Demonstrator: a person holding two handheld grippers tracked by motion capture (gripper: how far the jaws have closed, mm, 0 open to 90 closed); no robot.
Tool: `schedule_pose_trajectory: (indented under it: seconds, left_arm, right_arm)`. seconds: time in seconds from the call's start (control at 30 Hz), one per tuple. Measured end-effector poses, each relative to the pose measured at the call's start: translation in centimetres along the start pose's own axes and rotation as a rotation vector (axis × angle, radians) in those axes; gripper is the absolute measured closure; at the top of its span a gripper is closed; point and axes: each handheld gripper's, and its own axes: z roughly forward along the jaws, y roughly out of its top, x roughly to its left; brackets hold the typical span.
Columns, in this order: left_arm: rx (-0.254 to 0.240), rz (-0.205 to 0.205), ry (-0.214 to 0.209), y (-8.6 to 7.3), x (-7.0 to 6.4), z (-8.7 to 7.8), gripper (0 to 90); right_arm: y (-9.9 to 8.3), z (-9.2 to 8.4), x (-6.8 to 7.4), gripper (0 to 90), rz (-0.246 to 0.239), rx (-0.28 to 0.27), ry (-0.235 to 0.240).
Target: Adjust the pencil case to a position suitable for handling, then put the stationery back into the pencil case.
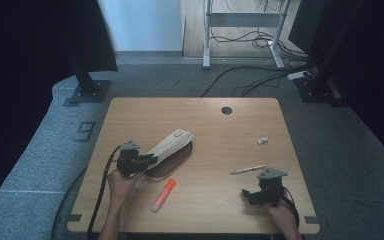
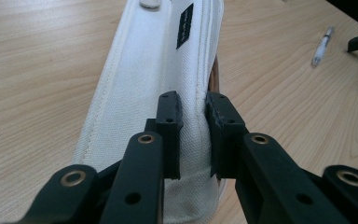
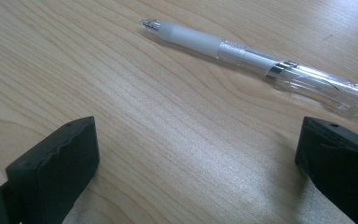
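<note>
High view: a light wooden table [image 1: 205, 120] is seen from above, with a person's forearms entering from the bottom edge. At the left, the left gripper [image 1: 150, 159] is held in the person's left hand [image 1: 121, 181], and its black jaws are clenched on the near end of a long cream canvas pencil case [image 1: 171, 145]. The case lies near the middle-left of the table, angled up and to the right, with its flap raised over a darker opening; how far it is lifted cannot be told from this height. Just below the case, an orange highlighter marker with a white body [image 1: 163, 195] is laid on the wood, apart from the case.

Left gripper view: the cream fabric of the case [image 2: 140, 84] is pinched between the two black pads, near its seamed edge.

Further right in the high view, a clear plastic ballpoint pen with a white grip [image 1: 248, 170] is laid on the table, and beyond it a small white eraser [image 1: 263, 140] is placed near the right edge. Below the pen, the right gripper [image 1: 247, 195] is held low over the table. In the right gripper view its jaws are spread wide and released, with bare wood between them and the pen [image 3: 261, 63] just ahead, untouched.
</note>
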Motion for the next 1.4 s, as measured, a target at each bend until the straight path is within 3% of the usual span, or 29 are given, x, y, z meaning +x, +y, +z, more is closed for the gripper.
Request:
schedule_pose_trajectory:
  seconds: [0.57, 0.9, 1.1, 1.4]
  left_arm:
    - [0.004, -0.003, -0.018, 0.0, 0.3, -0.2, 76.2]
    - [0.006, 0.008, -0.016, 0.0, 0.3, -0.4, 76.3]
    - [0.006, 0.012, -0.017, 0.0, 0.3, -0.4, 76.3]
    - [0.009, 0.018, -0.017, 0.0, 0.3, -0.4, 76.4]
  right_arm:
    - [0.2, 0.0, -0.1, 0.0, -0.005, 0.013, 0.008]
    - [1.1, -0.9, -0.2, 8.1, -0.007, -0.009, 0.033]
    - [1.9, -1.5, -0.9, 12.5, 0.002, -0.029, 0.028]
    - [3.6, -1.8, -2.8, 12.9, 0.040, -0.053, -0.019]
